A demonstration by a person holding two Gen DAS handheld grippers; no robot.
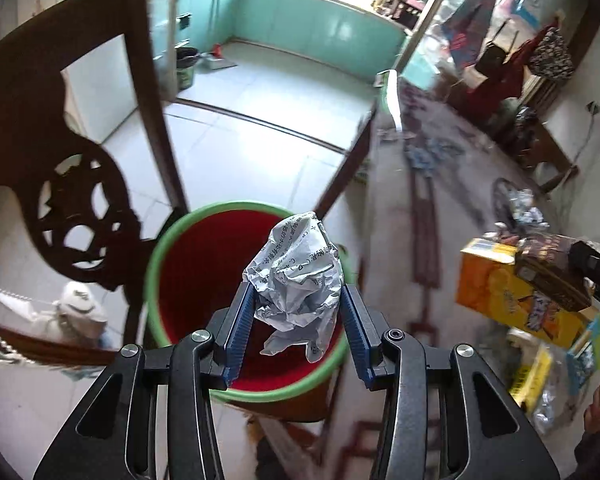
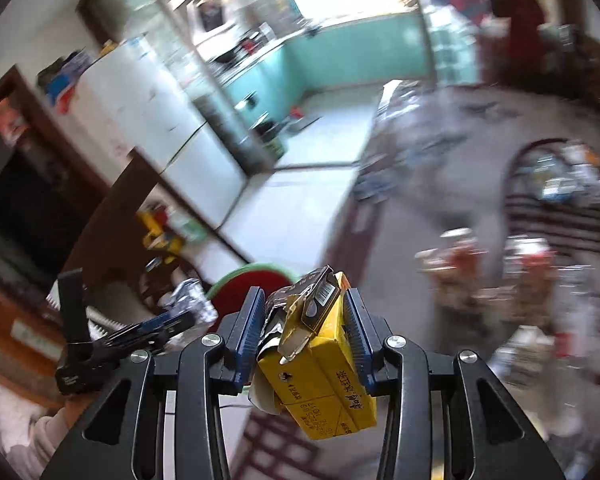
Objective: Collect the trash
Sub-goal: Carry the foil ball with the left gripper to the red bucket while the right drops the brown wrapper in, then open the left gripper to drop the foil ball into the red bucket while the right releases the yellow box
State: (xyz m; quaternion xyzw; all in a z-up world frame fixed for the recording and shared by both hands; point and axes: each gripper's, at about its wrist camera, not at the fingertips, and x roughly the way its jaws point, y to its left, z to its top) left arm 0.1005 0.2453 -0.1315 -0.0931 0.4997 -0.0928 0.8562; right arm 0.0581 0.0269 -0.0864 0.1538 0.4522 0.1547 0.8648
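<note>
You are at the drop-off step: your left tongs (image 1: pixel 296 312) are clamped part-way closed on a crumpled paper wad (image 1: pixel 296 276), hanging right over the mouth of the red bin with the green rim (image 1: pixel 156 264) beside the dark wooden chair (image 1: pixel 60 128). Your right tongs (image 2: pixel 306 328) pinch a flattened yellow drink carton (image 2: pixel 320 376), off to the right of the bin and short of it. Next, I'd judge, spread the left tongs to drop the paper, then bring the carton over the rim.
</note>
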